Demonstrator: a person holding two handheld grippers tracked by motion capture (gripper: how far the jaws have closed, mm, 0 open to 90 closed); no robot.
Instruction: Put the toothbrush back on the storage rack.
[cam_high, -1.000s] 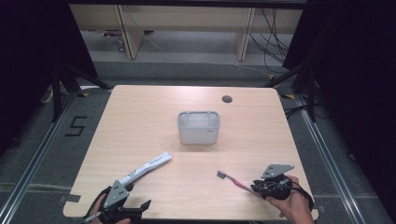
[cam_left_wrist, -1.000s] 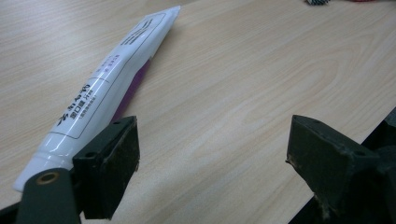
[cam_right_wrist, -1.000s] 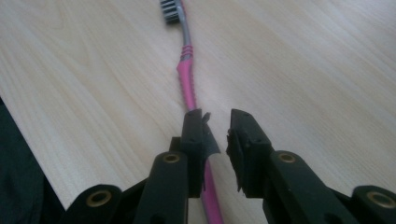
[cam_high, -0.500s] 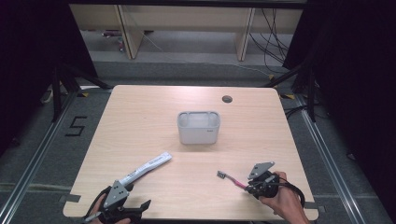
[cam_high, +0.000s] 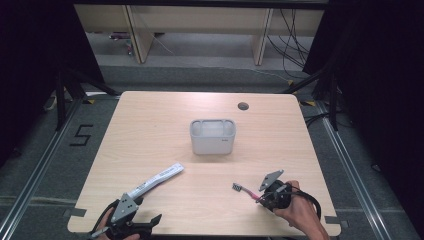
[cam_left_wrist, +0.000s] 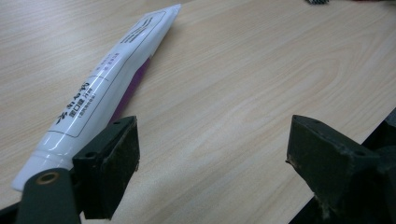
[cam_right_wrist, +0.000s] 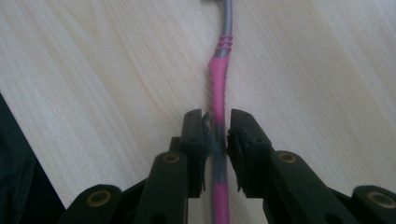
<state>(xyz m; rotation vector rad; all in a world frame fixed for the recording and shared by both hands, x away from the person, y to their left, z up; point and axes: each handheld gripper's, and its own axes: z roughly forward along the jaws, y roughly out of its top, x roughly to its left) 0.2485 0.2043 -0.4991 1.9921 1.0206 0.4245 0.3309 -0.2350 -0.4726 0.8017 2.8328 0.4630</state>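
A pale wooden table (cam_high: 150, 130) stands in a dark room, with shelving and loose cables on the floor behind it.

The right gripper (cam_right_wrist: 215, 128) has its jaws nearly together around the handle of a pink and grey toothbrush (cam_right_wrist: 218, 79). They have just been closing, with the handle between them, and in the right gripper view the pads (cam_right_wrist: 198, 135) look pressed against its sides. The brush lies flat on the table near the front right, its bristle end pointing away toward the middle (cam_high: 237, 188). Over the last second this hand has slid a little leftward along the front edge, bringing the jaws onto the handle. I judge that the grasp is now made and the lift can follow.

The left gripper (cam_left_wrist: 212, 154) sits at the front left with its jaws wide apart and nothing between them. A white toothpaste tube (cam_left_wrist: 100, 86) lies just beside its one jaw, outside the gap, stretching away across the table. This hand has kept still.

Farther out, at the table's middle, stands a grey holder (cam_high: 212, 136), open at the top and well apart from both. It looks the likely place for the brush.
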